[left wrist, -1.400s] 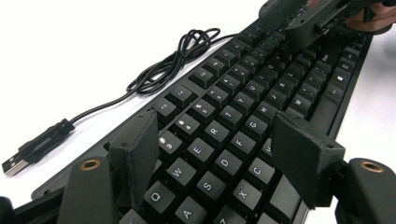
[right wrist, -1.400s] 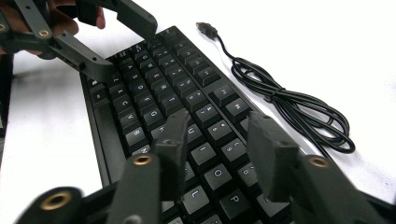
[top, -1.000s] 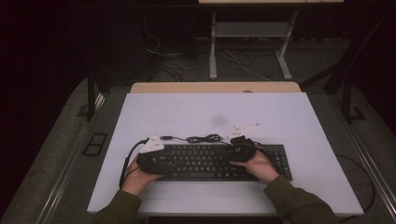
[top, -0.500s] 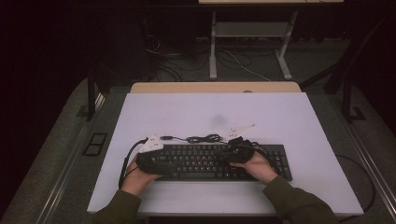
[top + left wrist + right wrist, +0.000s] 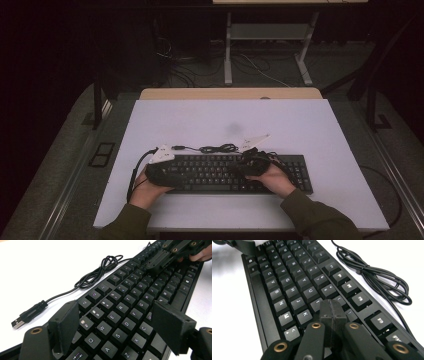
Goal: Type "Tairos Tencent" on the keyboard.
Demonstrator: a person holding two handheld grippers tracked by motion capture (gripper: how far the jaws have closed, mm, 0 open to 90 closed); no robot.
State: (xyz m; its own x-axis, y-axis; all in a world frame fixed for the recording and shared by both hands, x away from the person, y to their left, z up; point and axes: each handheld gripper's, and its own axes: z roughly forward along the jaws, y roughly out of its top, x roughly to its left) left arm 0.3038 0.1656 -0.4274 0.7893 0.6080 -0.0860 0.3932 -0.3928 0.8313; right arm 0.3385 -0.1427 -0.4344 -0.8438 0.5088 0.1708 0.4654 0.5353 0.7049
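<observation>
Low over the keyboard (image 5: pixel 227 172), the left gripper (image 5: pixel 115 325) spreads its jaws empty above Q, W, E; the right gripper (image 5: pixel 331 311), jaws pressed together, touches near K.

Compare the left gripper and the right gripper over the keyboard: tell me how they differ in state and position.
The left gripper has its jaws spread wide, while the right gripper has its jaws pressed together with nothing between them. The left gripper sits over the letter keys at the left end of the keyboard; the right gripper sits farther right, its closed tip above the keys near K. Both are black, hand-held and hover low over the same keyboard.
</observation>
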